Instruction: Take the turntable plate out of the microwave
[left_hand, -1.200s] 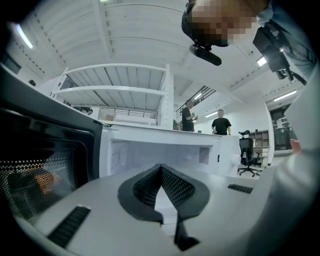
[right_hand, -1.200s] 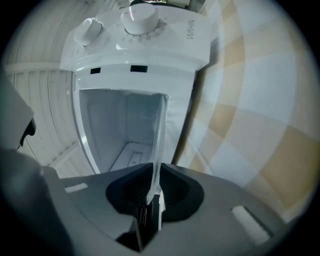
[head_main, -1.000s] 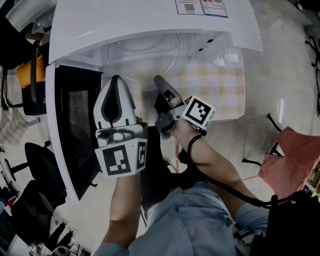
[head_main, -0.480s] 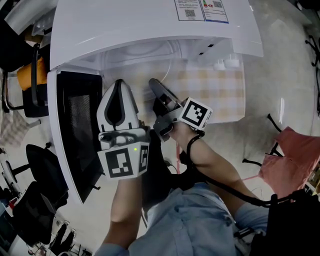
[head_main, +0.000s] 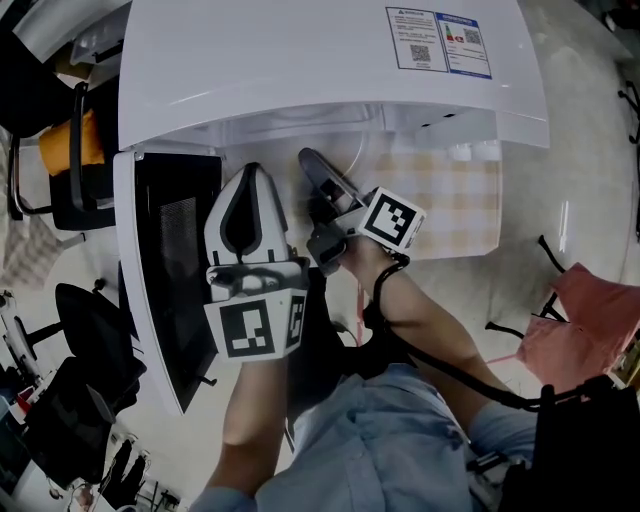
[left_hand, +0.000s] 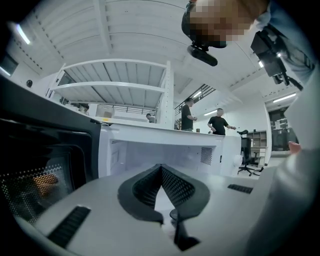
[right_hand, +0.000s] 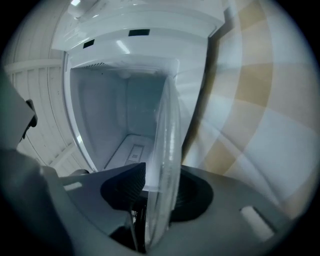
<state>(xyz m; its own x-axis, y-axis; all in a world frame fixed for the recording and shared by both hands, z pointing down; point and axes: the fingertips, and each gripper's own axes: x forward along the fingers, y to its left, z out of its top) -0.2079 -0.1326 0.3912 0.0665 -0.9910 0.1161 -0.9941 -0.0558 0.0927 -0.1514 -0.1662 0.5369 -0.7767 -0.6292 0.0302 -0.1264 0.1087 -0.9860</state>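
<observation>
The white microwave (head_main: 300, 60) stands with its door (head_main: 170, 260) swung open to the left. The clear glass turntable plate (right_hand: 167, 150) lies in the cavity; in the head view only a thin arc of its rim (head_main: 352, 152) shows under the microwave's top. My right gripper (head_main: 312, 162) is at the cavity mouth, rolled on its side. Its jaws have just been opening and stand open, one on each side of the plate's rim (right_hand: 162, 175) without pressing it. My left gripper (head_main: 250, 170) is shut and empty in front of the opening (left_hand: 161, 167), beside the door.
The microwave sits on a table with a yellow-and-white chequered cloth (head_main: 450, 200). Office chairs (head_main: 70, 150) stand to the left of the door and a red seat (head_main: 590, 310) at the right. In the left gripper view several people stand far behind the microwave.
The right gripper has slid a little nearer the microwave's opening. The left gripper has stayed where it was, still shut.
</observation>
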